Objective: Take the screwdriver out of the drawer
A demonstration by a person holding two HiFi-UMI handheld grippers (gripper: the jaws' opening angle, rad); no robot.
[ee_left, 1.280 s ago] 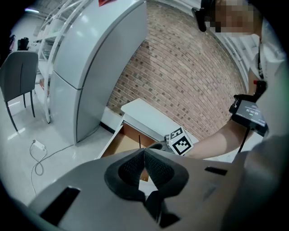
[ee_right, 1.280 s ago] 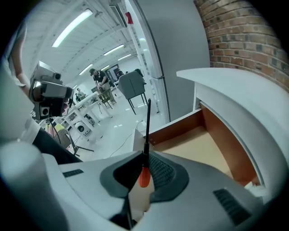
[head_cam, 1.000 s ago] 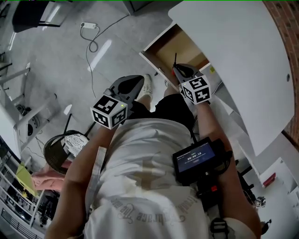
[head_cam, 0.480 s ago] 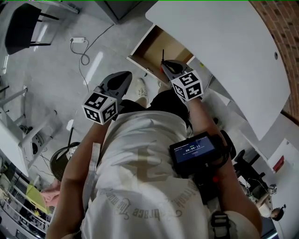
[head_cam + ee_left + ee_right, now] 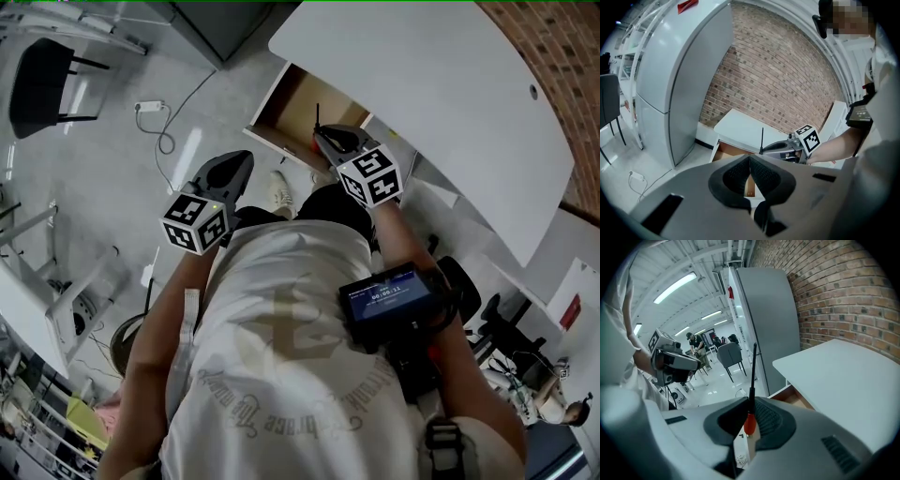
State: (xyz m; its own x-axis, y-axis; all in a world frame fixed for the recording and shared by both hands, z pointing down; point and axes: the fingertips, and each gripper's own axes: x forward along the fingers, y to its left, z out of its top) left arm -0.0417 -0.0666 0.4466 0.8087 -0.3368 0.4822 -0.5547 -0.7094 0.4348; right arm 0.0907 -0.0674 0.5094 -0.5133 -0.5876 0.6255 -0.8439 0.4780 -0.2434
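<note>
Holding the screwdriver up, out of the open drawer

Screwdriver (image 5: 752,389) is in the right gripper (image 5: 750,412). Jaws stand narrow and clamp the red handle. The thin black shaft sticks up toward 12 o'clock past the fingertips. In the head view the shaft (image 5: 317,116) shows as a short dark line at 12 o'clock of frame centre, over the near right corner of the drawer (image 5: 292,97). The left gripper view shows the same: shaft (image 5: 762,139) upright, right gripper (image 5: 780,146) level with the white desk (image 5: 740,125), drawer (image 5: 725,152) below at 7 o'clock of it. So the tool looks clear of the drawer rather than inside it, though no view shows the gap directly.

Left gripper (image 5: 750,163) has its tips together with nothing between them. In the head view this gripper (image 5: 231,171) is at 10 o'clock of centre, well apart from the drawer and pointing toward the floor.

The drawer is pulled out from under the desk (image 5: 422,84), brown inside, with no other contents I can make out. A grey cabinet (image 5: 768,319) stands at 12 o'clock in the right gripper view, brick wall (image 5: 843,296) at 2 o'clock.

Progress: grasp done and lift-out looks done, so the task seems essentially complete. What's likely left is carrying the tool away or setting it down. The drawer is still open.
</note>
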